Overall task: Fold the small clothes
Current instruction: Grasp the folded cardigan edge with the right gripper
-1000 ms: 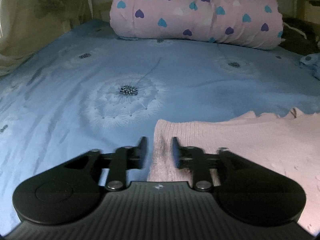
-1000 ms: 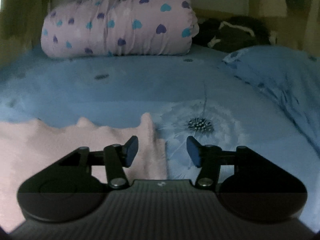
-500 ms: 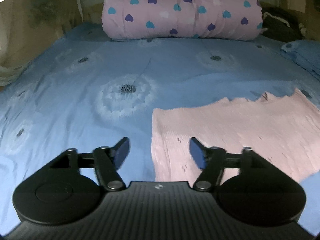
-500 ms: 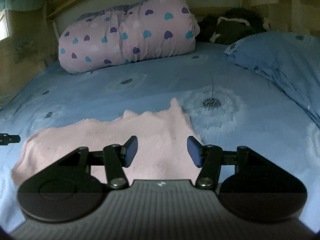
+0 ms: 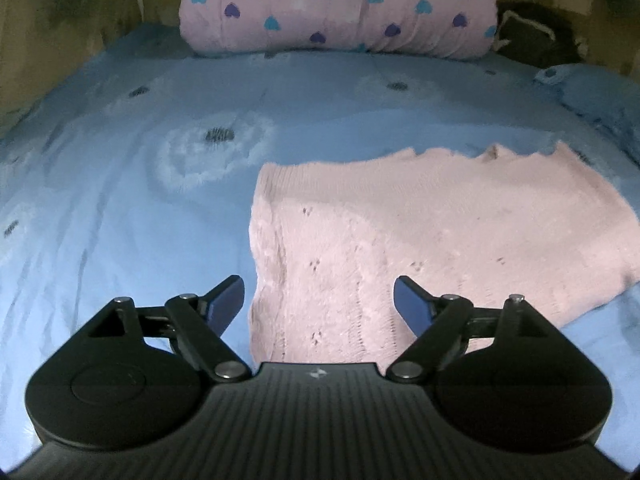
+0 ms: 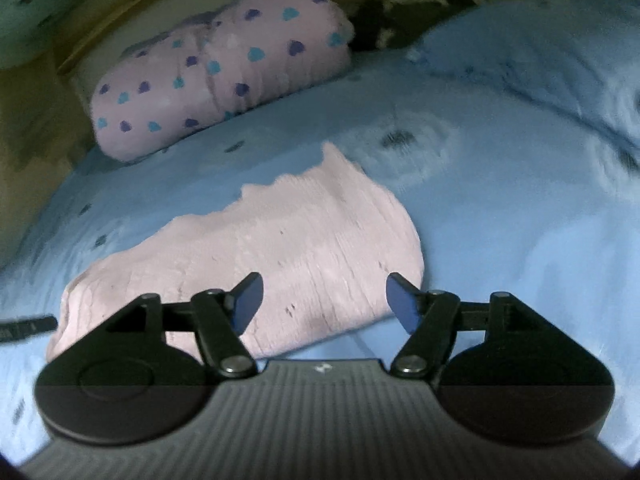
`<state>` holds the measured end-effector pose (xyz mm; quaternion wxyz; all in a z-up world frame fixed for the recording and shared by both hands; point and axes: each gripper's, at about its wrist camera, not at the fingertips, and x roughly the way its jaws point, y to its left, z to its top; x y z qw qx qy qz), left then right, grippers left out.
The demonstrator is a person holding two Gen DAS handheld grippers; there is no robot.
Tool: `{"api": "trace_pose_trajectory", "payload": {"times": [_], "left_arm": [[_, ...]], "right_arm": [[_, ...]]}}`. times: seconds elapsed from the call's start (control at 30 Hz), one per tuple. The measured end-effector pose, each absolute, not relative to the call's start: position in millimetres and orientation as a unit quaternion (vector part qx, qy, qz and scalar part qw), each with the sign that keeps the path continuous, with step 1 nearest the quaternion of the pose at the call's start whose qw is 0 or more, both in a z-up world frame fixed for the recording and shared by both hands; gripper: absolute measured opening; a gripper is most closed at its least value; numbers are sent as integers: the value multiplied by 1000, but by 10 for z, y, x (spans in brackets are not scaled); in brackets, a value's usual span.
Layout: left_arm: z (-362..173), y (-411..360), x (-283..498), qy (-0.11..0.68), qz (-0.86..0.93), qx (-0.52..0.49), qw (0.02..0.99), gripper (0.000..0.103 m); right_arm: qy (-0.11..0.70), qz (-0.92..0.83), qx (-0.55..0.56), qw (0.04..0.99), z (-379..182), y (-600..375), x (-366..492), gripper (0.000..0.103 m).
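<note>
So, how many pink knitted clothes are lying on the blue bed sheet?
1. The pink knitted garment lies flat on the blue sheet, in front of both open grippers, well short of the heart-print quilt roll. Others may lie outside the views.

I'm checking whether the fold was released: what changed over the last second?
Both tools, left and right, have just opened wider and drawn back from the pink knit garment, nothing between their pads. The garment stays flat on the blue bedsheet.
</note>
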<state>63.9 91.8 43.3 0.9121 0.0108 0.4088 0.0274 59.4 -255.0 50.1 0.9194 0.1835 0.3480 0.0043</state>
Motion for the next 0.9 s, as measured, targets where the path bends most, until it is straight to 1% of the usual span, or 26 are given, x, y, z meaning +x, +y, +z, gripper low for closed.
{"api": "trace_pose_trajectory", "payload": {"times": [0.3, 0.33, 0.4, 0.5, 0.53, 0.67, 0.77, 0.83, 0.9], "left_arm": [[131, 1002, 798, 437, 34, 3, 899, 86], [124, 1020, 807, 437, 33, -2, 899, 86], [110, 1046, 827, 440, 33, -11, 897, 86], [68, 1079, 869, 451, 35, -27, 892, 87], [57, 1093, 897, 456, 33, -33, 889, 88], [69, 1191, 976, 472, 30, -58, 879, 88], [48, 1204, 1020, 472, 22, -52, 880, 89], [0, 1208, 1013, 464, 21, -51, 884, 93], [-47, 1204, 1011, 464, 23, -52, 884, 94]], "right_arm": [[366, -47, 246, 896, 102, -2668, 716, 70], [362, -46, 253, 896, 79, -2675, 726, 72], [355, -46, 258, 898, 54, -2664, 761, 73], [345, -43, 261, 900, 6, -2639, 809, 80], [340, -43, 267, 901, -8, -2648, 818, 81], [320, -43, 294, 900, -63, -2677, 888, 83], [307, -40, 307, 900, -100, -2698, 944, 84], [297, -39, 316, 900, -128, -2701, 973, 85], [290, -38, 321, 901, -146, -2699, 987, 86]]}}
